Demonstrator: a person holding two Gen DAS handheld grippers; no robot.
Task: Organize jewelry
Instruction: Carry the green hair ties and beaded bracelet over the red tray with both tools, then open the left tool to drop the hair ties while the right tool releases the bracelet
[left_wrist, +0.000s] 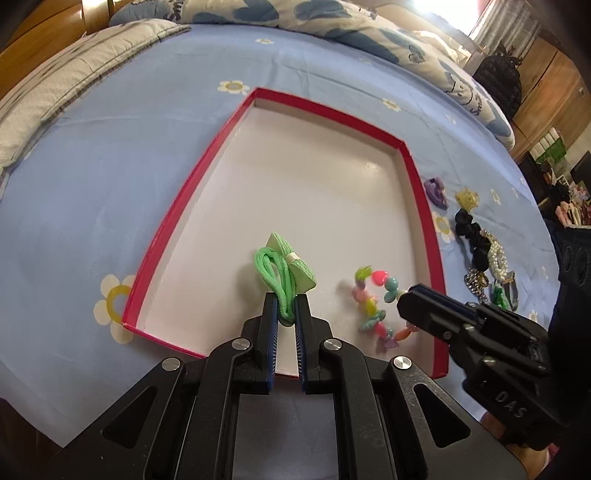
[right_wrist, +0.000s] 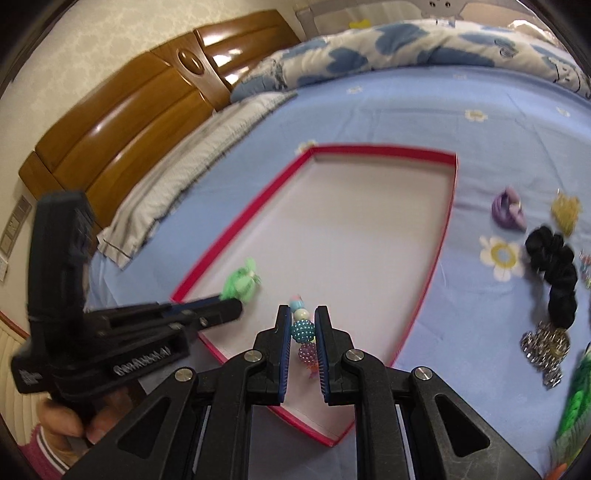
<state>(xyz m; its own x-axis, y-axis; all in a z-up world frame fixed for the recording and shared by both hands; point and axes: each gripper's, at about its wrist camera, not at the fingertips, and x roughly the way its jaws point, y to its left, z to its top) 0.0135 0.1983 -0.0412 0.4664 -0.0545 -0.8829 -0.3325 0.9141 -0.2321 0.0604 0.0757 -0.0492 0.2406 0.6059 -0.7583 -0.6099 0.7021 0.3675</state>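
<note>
A shallow red-rimmed box (left_wrist: 173, 221) with a white floor lies on the blue bed sheet; it also shows in the right wrist view (right_wrist: 439, 243). My left gripper (left_wrist: 286, 304) is shut on the elastic loop of a green bow hair tie (left_wrist: 284, 269), which rests on the box floor. My right gripper (right_wrist: 302, 317) is shut on a colourful bead bracelet (right_wrist: 303, 330), low over the box's near end. In the left wrist view the bracelet (left_wrist: 373, 299) lies beside the right gripper (left_wrist: 410, 299).
To the right of the box, on the sheet, lie a purple hair tie (right_wrist: 508, 214), a gold one (right_wrist: 565, 212), a black scrunchie (right_wrist: 557, 273), a sparkly piece (right_wrist: 543, 347) and a green item (right_wrist: 576, 402). A pillow and a wooden headboard (right_wrist: 122, 129) are behind.
</note>
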